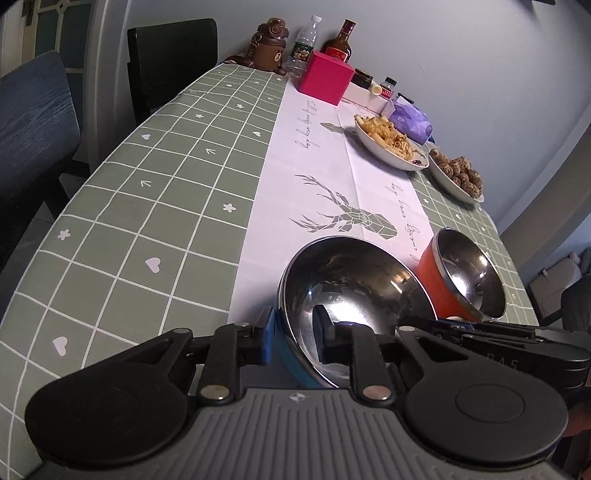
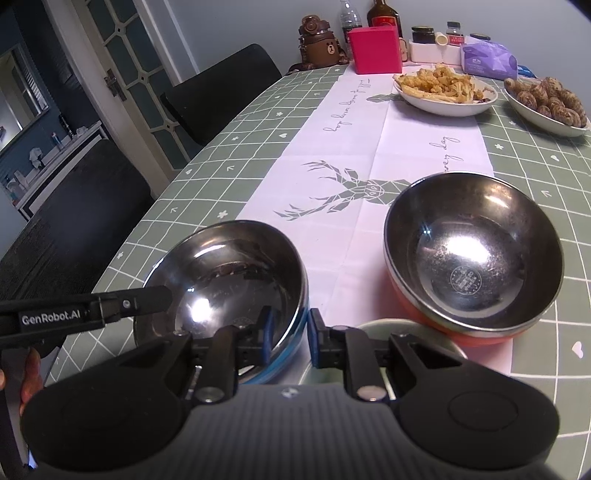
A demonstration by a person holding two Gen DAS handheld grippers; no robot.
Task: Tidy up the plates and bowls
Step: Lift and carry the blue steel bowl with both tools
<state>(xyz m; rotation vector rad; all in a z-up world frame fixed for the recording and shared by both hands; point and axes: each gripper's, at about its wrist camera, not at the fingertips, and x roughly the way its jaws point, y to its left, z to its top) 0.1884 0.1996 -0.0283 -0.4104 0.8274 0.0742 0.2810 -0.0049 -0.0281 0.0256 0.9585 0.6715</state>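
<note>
Left wrist view: the left hand-held gripper [image 1: 291, 339] straddles the near rim of the blue-walled steel bowl [image 1: 354, 291], one blue pad outside the wall and one inside the basin; the fingers [image 1: 266, 338] stand narrowly apart around the rim, and whether they press it cannot be told. The bowl holds nothing and sits on the table [image 1: 147, 206] at the near end of the white runner. Just beside it, to the right, stands the orange-walled steel bowl [image 1: 469, 275], also without contents.

Right wrist view: the right hand-held gripper [image 2: 290, 339] straddles the right-hand rim of the same blue-walled steel bowl [image 2: 229, 280], jaws narrowly parted, one pad inside and one outside; firm contact cannot be confirmed. The left hand-held gripper [image 2: 147, 299] reaches over the opposite rim from the left. A pale green plate [image 2: 413, 328] lies partly under the right gripper, touching or nearly touching the orange-walled steel bowl [image 2: 476, 258], whose bare base shows a round stamp.

Far end of the table [image 2: 258, 147]: a white dish of fried strips [image 2: 443, 92] and, beside it, a white dish of brown mushrooms [image 2: 546, 103]. Behind them stand a red box [image 2: 375, 50], a purple packet [image 2: 487, 59], a brown bear flask [image 2: 319, 42] and bottles [image 2: 384, 13].
</note>
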